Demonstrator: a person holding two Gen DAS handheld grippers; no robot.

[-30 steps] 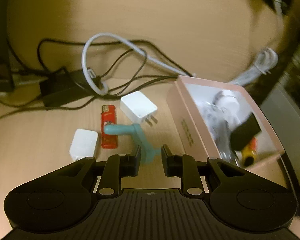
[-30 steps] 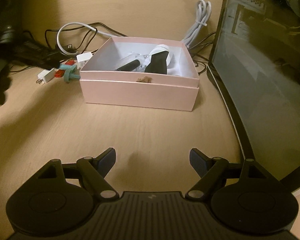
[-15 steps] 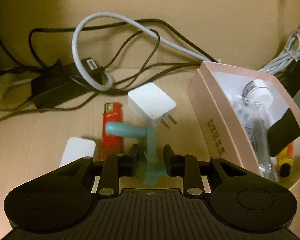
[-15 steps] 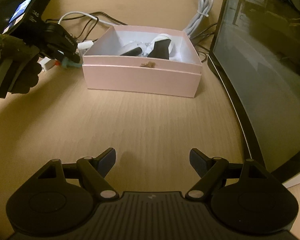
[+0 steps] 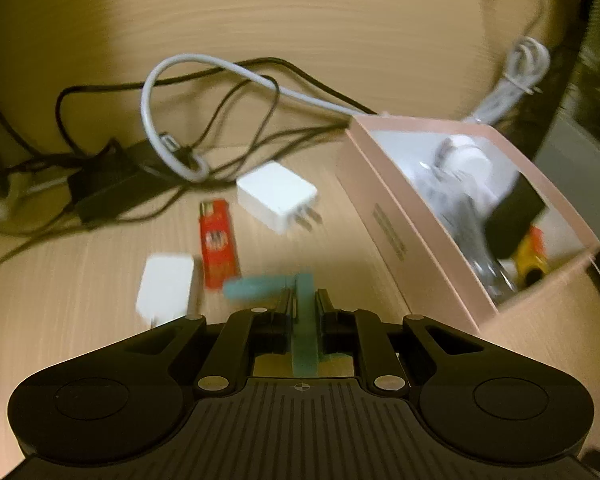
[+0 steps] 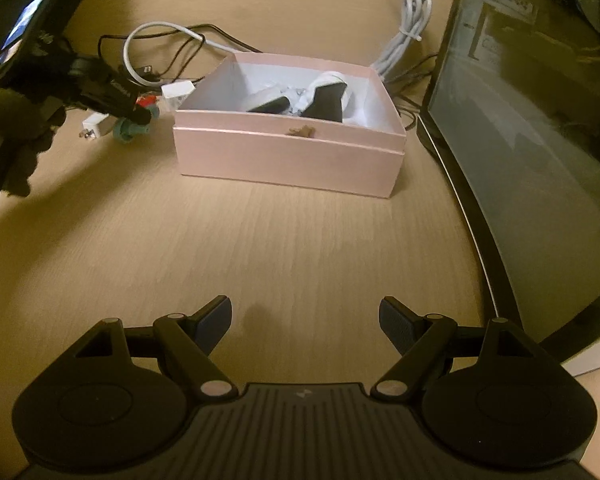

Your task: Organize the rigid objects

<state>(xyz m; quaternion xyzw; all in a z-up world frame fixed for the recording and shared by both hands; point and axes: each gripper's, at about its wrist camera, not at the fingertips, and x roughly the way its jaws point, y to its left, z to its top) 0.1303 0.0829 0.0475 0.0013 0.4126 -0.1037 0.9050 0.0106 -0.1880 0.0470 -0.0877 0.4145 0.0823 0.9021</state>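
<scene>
Pinching the flat stem of a teal T-shaped plastic piece, the left hand-held gripper is clenched on it at lower centre of the left wrist view, low over the tabletop. Stiff and light it looks, probably slick, so that thin stem is the sensible place to hold. Just beyond lie a red lighter and two white plug adapters; an open pink cardboard box stands to the right. Empty, the right hand-held gripper hangs with jaws spread wide.
</scene>
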